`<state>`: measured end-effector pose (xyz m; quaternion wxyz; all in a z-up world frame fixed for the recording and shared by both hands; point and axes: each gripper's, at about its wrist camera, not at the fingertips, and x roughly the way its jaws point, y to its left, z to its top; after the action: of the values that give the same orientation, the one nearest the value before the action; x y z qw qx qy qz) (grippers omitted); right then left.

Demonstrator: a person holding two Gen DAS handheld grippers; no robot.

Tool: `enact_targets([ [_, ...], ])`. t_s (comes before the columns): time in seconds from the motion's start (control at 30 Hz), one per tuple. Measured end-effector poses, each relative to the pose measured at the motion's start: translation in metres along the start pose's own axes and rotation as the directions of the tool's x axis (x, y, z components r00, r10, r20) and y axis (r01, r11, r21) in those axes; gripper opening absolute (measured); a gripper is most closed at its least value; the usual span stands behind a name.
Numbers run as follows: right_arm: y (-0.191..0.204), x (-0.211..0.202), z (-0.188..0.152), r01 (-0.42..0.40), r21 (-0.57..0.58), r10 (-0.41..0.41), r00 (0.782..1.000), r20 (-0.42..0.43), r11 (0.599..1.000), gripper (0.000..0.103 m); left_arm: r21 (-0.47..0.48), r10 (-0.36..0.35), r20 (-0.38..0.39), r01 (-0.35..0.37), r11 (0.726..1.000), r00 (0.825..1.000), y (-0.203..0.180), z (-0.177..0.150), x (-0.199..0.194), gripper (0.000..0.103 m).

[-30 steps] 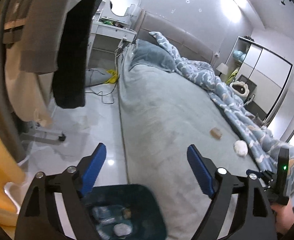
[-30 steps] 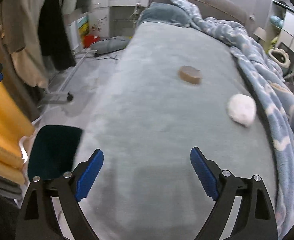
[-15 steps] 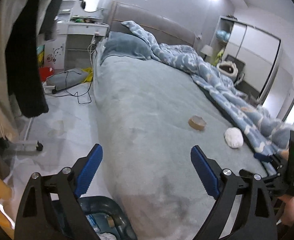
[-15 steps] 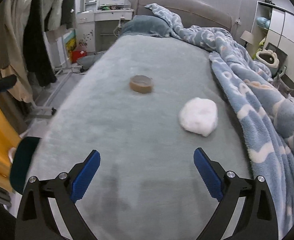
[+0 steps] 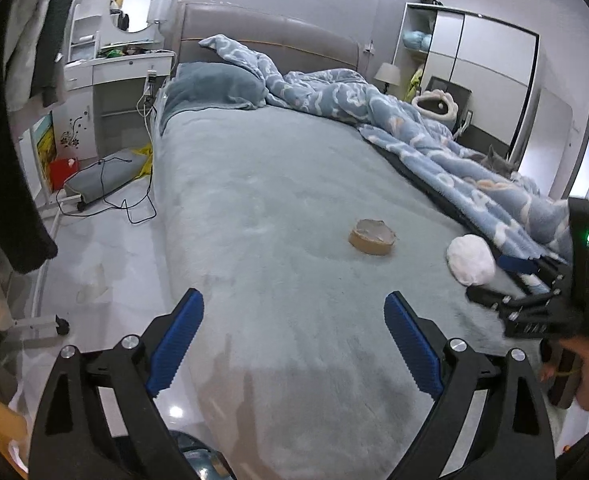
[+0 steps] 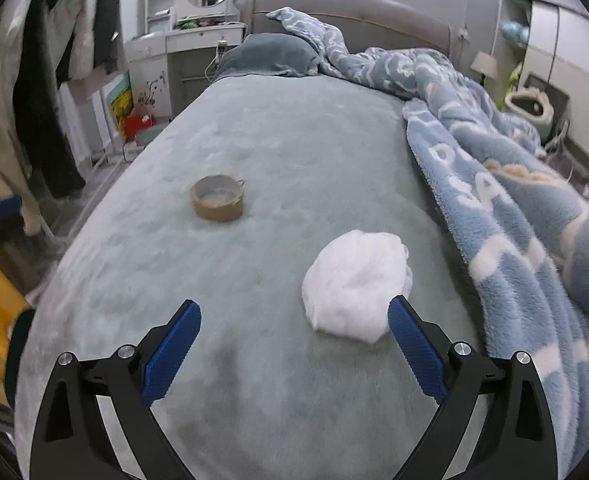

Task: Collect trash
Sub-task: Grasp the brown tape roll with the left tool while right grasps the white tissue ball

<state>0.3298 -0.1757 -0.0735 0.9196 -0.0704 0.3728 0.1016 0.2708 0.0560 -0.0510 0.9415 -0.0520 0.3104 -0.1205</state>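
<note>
A white crumpled wad [image 6: 356, 284] lies on the grey bed [image 6: 294, 140]; it also shows in the left wrist view [image 5: 470, 258]. A brown tape roll [image 6: 216, 198] lies farther up the bed, also in the left wrist view [image 5: 372, 236]. My right gripper [image 6: 294, 344] is open and empty, its right finger just beside the wad. My left gripper [image 5: 294, 340] is open and empty over the bed's foot. The dark bin's rim [image 5: 198, 464] peeks below the left gripper.
A blue patterned blanket [image 6: 514, 184] is heaped along the bed's right side. Clothes hang on a rack [image 6: 46, 80] to the left. A white dresser [image 5: 114, 92] and cables on the floor [image 5: 106, 196] are beside the bed. A wardrobe [image 5: 478, 80] stands at the back right.
Both grippers moved forward over the bed. The right gripper closed in on the white wad. The bin slid almost out of the left wrist view.
</note>
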Motion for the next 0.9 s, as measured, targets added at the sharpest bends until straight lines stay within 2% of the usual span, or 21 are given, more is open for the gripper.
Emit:
enact_targets([
  [0.1,-0.012,0.008,0.007,-0.021,0.055,0.022,1.0,-0.012,0.998,0.096,0.003,0.009,-0.005,-0.009,1.0,1.0,0.001,0.003,0.016,0.093],
  [0.33,-0.029,0.026,0.007,-0.003,0.103,0.007,0.999,-0.032,0.995,0.096,0.005,-0.016,-0.019,0.016,1.0,1.0,-0.017,0.01,0.045,0.093],
  [0.43,-0.038,0.033,0.007,-0.031,0.138,0.038,0.998,-0.043,0.99,0.096,-0.02,-0.032,-0.03,0.031,0.999,0.999,-0.019,0.014,0.064,0.093],
  [0.53,-0.047,0.037,0.007,-0.058,0.166,0.066,0.997,-0.047,0.984,0.095,0.023,-0.014,-0.014,0.014,1.0,1.0,-0.029,0.018,0.077,0.093],
  [0.57,-0.05,0.038,0.007,-0.063,0.173,0.072,0.996,-0.047,0.983,0.095,0.037,-0.012,-0.014,0.013,0.999,1.0,-0.033,0.02,0.08,0.093],
  [0.63,-0.052,0.039,0.006,-0.077,0.177,0.087,0.995,-0.048,0.981,0.087,0.065,-0.018,-0.018,0.019,0.998,1.0,-0.043,0.025,0.086,0.093],
  [0.77,-0.046,0.037,0.007,-0.112,0.139,0.118,0.992,-0.034,0.984,0.083,0.079,-0.01,-0.032,0.013,0.997,0.999,-0.057,0.038,0.092,0.093],
  [0.9,-0.045,0.042,0.006,-0.098,0.117,0.105,0.993,-0.054,0.988,0.076,0.083,0.012,-0.075,-0.006,0.997,0.997,-0.067,0.042,0.109,0.093],
])
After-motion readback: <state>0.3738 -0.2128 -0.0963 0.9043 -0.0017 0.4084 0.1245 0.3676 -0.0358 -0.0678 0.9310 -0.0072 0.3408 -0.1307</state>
